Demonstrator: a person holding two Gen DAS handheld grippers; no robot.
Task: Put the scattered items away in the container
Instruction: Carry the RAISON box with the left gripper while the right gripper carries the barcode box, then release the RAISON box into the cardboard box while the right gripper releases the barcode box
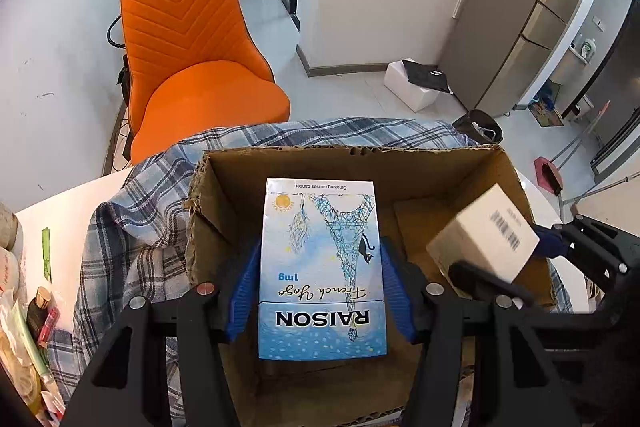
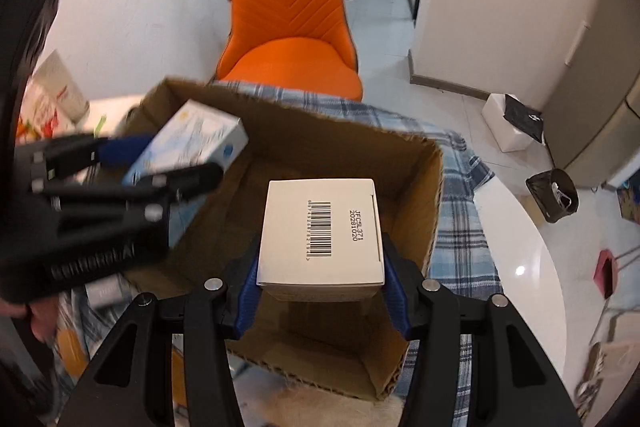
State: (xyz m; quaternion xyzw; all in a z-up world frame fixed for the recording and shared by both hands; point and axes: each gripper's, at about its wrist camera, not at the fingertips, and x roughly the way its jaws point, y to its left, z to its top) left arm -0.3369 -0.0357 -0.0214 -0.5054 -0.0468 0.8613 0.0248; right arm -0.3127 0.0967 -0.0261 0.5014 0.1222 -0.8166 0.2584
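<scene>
Over cardboard box (image 1: 400, 163) | left hand-held gripper (image 1: 320, 291) pinches blue carton (image 1: 320, 267) | right hand-held gripper (image 2: 320, 279) pinches white box (image 2: 320, 231)

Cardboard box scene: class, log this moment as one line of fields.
left hand-held gripper: shut on blue pack | right hand-held gripper: shut on white carton | both over cardboard box
</scene>
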